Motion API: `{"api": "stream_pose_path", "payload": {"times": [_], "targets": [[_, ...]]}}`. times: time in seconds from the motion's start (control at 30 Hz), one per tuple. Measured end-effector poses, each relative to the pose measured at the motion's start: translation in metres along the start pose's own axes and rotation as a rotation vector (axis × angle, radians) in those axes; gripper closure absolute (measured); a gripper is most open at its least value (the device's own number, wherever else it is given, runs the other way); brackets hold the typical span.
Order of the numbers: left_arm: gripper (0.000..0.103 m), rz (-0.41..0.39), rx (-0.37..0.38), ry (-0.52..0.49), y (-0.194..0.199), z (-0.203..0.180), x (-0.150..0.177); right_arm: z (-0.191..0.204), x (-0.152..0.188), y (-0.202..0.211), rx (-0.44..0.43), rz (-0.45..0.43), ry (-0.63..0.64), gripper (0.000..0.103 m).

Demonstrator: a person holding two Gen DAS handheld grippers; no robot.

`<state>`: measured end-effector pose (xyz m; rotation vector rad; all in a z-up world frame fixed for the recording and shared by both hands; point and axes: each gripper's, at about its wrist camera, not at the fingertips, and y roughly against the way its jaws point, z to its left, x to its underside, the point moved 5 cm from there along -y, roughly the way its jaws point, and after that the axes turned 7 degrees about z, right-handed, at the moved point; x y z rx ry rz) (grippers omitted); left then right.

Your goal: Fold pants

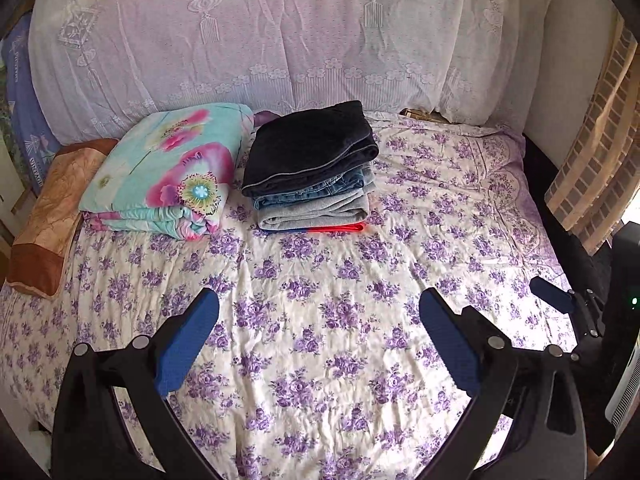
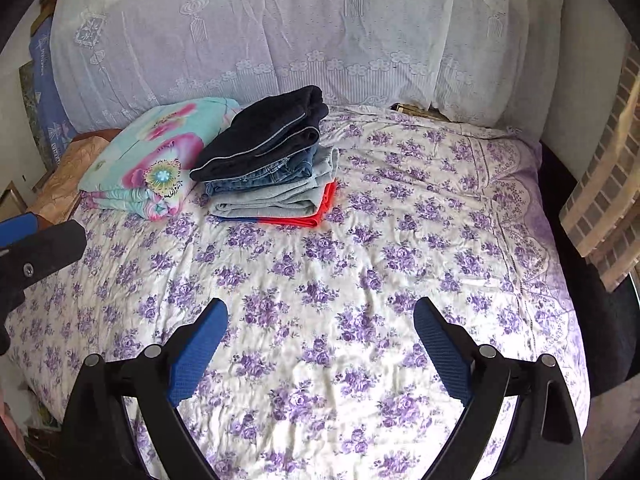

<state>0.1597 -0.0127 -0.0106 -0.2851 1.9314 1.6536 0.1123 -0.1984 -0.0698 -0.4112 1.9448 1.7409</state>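
1. Purple-flowered bedsheet (image 1: 320, 300) covers the bed; we see a white lace cover (image 1: 280, 40) draped behind it along the back.
2. We spot a stack of folded pants (image 1: 312, 168) sitting on the sheet toward the back, well apart from both grippers.
3. Top of the stack is a dark navy pair (image 2: 264, 140); under it blue jeans (image 2: 260, 180), then a grey pair (image 2: 276, 200), then something red-orange (image 2: 316, 216) at the bottom.
4. Just left of the stack lies a folded teal flowered quilt (image 1: 168, 172), touching or nearly touching it; we can't tell which.
5. Brown pillow (image 1: 48, 216) sits left of the quilt at the bed edge.
6. Left gripper (image 1: 320, 340) hovers over bare sheet, blue pads wide apart, holding nothing.
7. Right gripper (image 2: 320, 344) also hovers over bare sheet, pads spread wide, holding nothing.
8. Checked curtain (image 1: 596, 152) hangs at the right edge.
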Motion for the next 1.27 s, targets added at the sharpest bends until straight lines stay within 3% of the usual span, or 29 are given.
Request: {"api": "stream_pose_path", "payload": {"times": [0.23, 0.6, 1.27], "targets": [[0.005, -0.039, -0.035, 0.012, 0.023, 0.0, 0.006, -0.002, 0.0, 0.029, -0.009, -0.067, -0.003, 0.008], [0.005, -0.062, -0.08, 0.025, 0.038, 0.004, 0.008, 0.002, 0.0, 0.043, -0.048, -0.098, -0.004, 0.008], [0.005, -0.039, -0.084, 0.049, 0.032, 0.008, 0.002, 0.004, -0.002, 0.045, -0.052, -0.097, -0.003, 0.008]]}}
